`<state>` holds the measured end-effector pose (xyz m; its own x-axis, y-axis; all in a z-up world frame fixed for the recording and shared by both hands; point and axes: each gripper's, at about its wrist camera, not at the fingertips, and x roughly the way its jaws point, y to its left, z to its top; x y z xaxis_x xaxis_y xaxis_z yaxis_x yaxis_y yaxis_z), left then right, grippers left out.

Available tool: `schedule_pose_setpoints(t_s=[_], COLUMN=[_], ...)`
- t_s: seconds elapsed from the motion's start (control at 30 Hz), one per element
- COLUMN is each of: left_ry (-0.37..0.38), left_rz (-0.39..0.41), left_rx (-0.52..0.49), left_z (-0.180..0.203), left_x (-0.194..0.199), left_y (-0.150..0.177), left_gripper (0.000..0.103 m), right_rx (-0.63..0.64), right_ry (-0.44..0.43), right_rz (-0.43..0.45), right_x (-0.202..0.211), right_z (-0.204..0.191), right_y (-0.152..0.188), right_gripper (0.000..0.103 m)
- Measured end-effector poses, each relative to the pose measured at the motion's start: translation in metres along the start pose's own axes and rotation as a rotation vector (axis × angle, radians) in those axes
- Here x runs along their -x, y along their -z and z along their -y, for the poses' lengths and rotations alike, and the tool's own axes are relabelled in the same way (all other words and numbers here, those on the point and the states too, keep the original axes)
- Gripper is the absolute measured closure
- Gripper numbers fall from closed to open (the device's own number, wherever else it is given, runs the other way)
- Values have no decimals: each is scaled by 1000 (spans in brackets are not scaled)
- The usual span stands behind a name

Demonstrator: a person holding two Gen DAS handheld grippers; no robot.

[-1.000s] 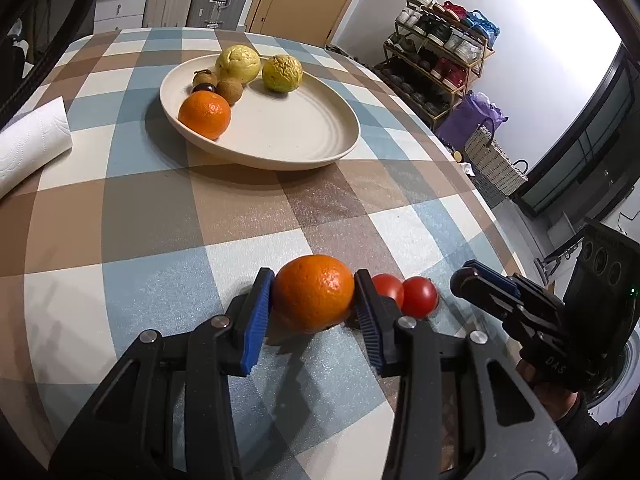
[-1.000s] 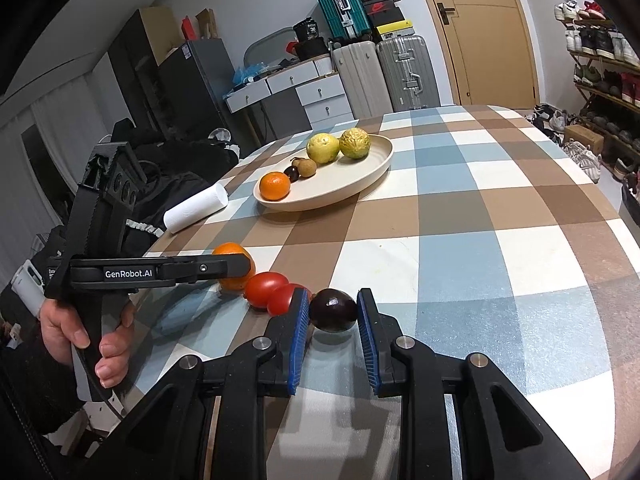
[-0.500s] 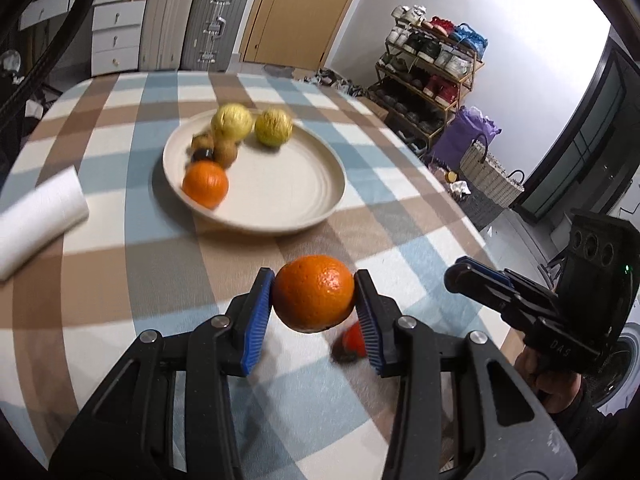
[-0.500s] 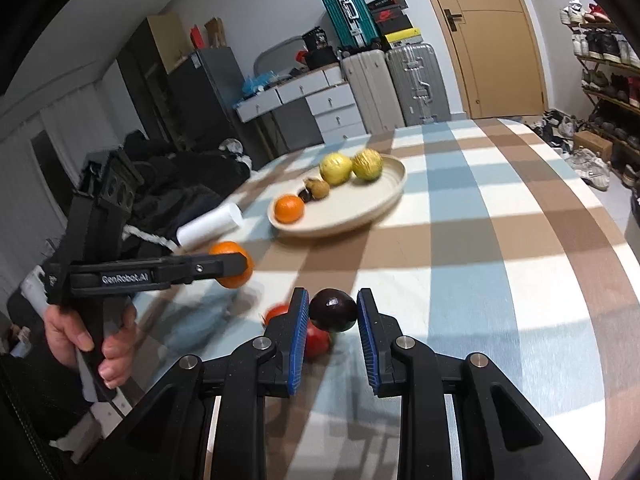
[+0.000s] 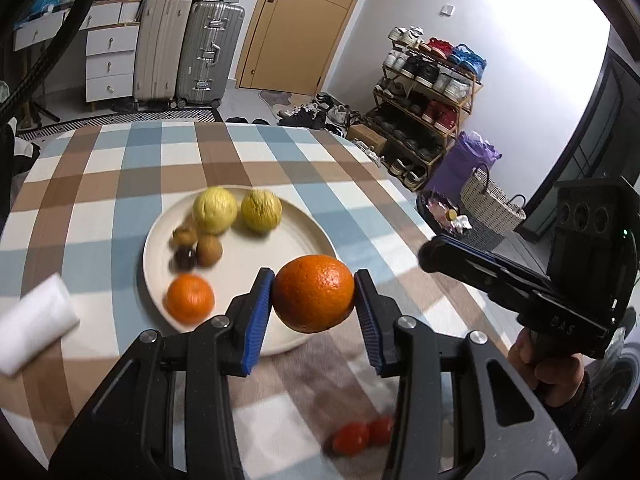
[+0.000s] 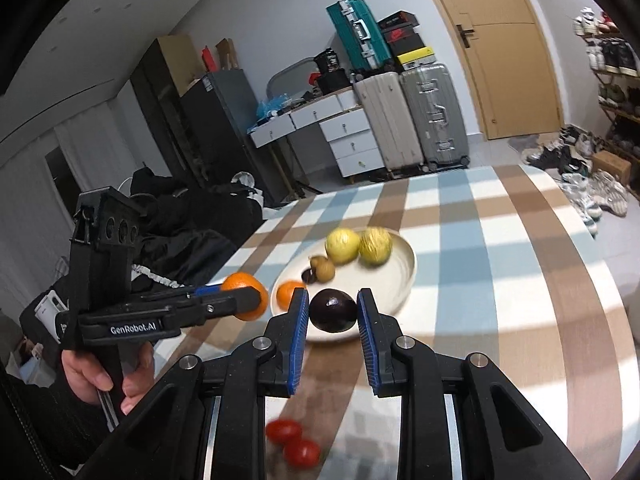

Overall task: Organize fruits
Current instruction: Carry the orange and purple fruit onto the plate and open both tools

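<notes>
My left gripper (image 5: pixel 314 294) is shut on a large orange (image 5: pixel 314 293) and holds it in the air above the near rim of the cream plate (image 5: pixel 308 236). On the plate lie a smaller orange (image 5: pixel 190 298), two yellow fruits (image 5: pixel 215 210), two brown kiwis and a dark fruit. My right gripper (image 6: pixel 333 311) is shut on a dark purple plum (image 6: pixel 333 311), also lifted, in front of the plate (image 6: pixel 404 276). Two red cherry tomatoes (image 5: pixel 362 436) (image 6: pixel 292 440) remain on the checked tablecloth below both grippers. From the right wrist view, the left gripper (image 6: pixel 244 298) is at the left with the orange.
A white paper-towel roll (image 5: pixel 34 330) lies on the table to the left of the plate. A hand (image 6: pixel 100 376) holds the left gripper's handle. Suitcases, drawers, a door and a shoe rack stand beyond the table. The table edge curves away on the right.
Both grippers rose off the table with their fruit and moved toward the plate. The tomatoes stayed on the cloth and now appear lower in both views.
</notes>
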<state>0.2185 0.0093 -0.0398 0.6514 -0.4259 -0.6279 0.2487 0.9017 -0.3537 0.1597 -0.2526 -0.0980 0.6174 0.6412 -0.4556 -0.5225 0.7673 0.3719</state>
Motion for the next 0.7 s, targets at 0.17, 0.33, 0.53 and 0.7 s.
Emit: schedule_pose_setpoints(t_s=[0.17,0.33,0.53,0.7], left_ry=[-20,-34,-46,-70], left_rz=[-7,-42,-91,-139], left_rx=[-5,0,5,9], left_z=[-7,-18,-29,-37], left_x=[-27,-63,-97,-119], left_y=[-24,-33,-33,-29], left_gripper=[65,65,65,65], right_rx=[-23,-50,-93,-112], right_ry=[-22,-25,-24,-5], right_rz=[-29,-45,-104,-172], right_x=[-31,-65,-110,-140], right_z=[15,31,57,73], right_y=[-33,-56,-65,-60], right_gripper=[78,78,78,78])
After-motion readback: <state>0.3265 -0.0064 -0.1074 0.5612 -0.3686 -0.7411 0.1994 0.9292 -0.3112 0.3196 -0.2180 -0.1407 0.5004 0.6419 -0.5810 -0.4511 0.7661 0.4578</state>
